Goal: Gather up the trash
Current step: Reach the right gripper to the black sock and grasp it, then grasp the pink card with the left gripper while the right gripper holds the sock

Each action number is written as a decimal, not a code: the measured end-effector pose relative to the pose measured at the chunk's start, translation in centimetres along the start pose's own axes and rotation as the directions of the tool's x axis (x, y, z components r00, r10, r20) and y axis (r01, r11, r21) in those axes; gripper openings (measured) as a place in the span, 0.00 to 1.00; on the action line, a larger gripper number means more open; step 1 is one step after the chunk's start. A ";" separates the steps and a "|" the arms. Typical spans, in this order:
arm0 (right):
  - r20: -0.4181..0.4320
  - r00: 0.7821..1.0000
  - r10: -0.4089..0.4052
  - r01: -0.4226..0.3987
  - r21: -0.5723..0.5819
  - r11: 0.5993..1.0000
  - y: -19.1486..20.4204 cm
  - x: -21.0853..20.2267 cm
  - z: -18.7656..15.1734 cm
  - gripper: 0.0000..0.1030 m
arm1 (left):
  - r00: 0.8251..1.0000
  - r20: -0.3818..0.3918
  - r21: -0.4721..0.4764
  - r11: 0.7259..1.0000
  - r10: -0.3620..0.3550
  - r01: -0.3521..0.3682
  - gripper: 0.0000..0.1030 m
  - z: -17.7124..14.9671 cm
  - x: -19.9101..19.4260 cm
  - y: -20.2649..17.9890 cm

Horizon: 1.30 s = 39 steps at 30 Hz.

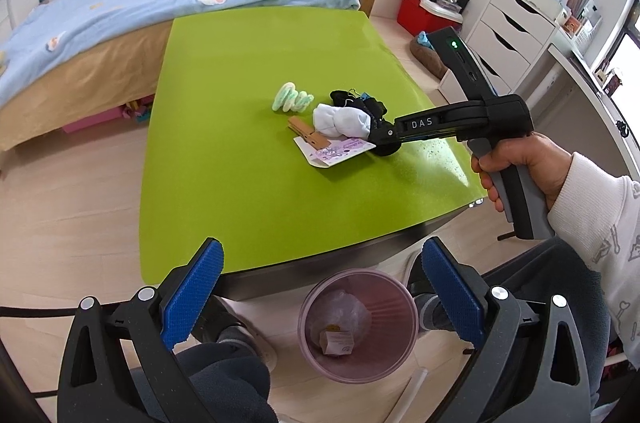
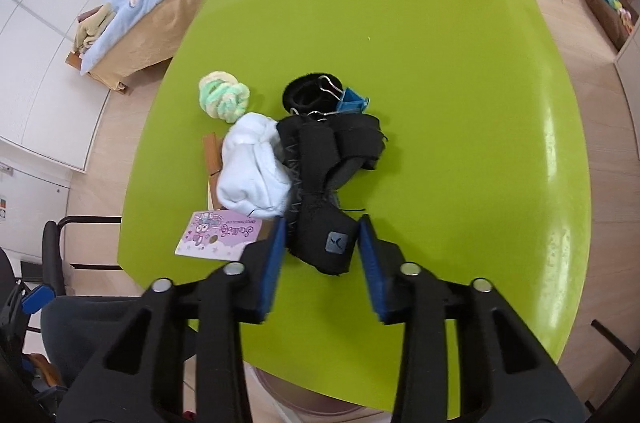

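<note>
A pile lies on the green table [image 1: 248,183]: a black sock roll [image 2: 320,183], a white sock roll [image 2: 252,171], a pink printed card [image 2: 218,233], a wooden peg [image 2: 211,153], a blue binder clip [image 2: 352,101] and a green-yellow scrunchie [image 2: 222,95]. My right gripper [image 2: 322,247] is open, its pads on either side of the black sock's near end; it also shows in the left wrist view [image 1: 380,139]. My left gripper [image 1: 320,299] is open and empty above a pink bin [image 1: 358,323] on the floor under the near table edge. The bin holds a plastic wrap and a small packet.
A bed [image 1: 100,23] with a blue cover and plush toys stands behind the table. White drawers [image 1: 516,23] and a red box [image 1: 424,11] are at the right. A black chair [image 2: 60,283] is at the near left. My legs are under the table edge.
</note>
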State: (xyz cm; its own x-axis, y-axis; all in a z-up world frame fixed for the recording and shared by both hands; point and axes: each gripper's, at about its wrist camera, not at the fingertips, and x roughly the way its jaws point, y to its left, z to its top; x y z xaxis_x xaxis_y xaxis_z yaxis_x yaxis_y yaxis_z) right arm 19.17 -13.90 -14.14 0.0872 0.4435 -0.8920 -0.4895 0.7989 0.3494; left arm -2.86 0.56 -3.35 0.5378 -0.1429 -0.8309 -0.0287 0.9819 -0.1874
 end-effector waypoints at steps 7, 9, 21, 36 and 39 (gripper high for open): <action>0.039 0.999 -0.027 0.028 -0.023 0.999 0.4 -1.6 -0.5 0.19 | 1.000 -0.001 0.002 1.000 -0.007 0.007 0.93 0.9 0.6 -0.3; 0.054 0.998 -0.030 0.031 -0.024 0.999 0.4 -2.4 -0.9 0.19 | 1.000 -0.001 0.002 1.000 -0.011 0.011 0.93 1.3 1.0 -0.4; 0.099 0.994 -0.053 0.057 -0.034 0.998 0.3 -5.2 -3.2 0.19 | 0.999 -0.035 -0.010 1.000 0.005 -0.006 0.93 4.5 4.6 -1.9; 0.113 0.991 -0.073 0.075 -0.009 0.997 -1.5 -6.3 -4.8 0.19 | 0.984 -0.134 -0.152 0.979 0.116 -0.136 0.93 7.0 12.6 -2.7; 0.112 0.991 -0.072 0.073 -0.005 0.997 -1.8 -6.4 -5.0 0.19 | 0.977 -0.145 -0.167 0.969 0.156 -0.180 0.93 7.3 13.7 -2.9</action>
State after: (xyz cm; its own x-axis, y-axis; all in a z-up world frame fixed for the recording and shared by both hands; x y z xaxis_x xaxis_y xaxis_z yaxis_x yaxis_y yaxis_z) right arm 15.18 -20.18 -10.51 0.2185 0.4274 -0.8773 -0.4860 0.8272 0.2820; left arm 10.69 -3.30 -10.37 0.3987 -0.0041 -0.9171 -0.2656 0.9566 -0.1197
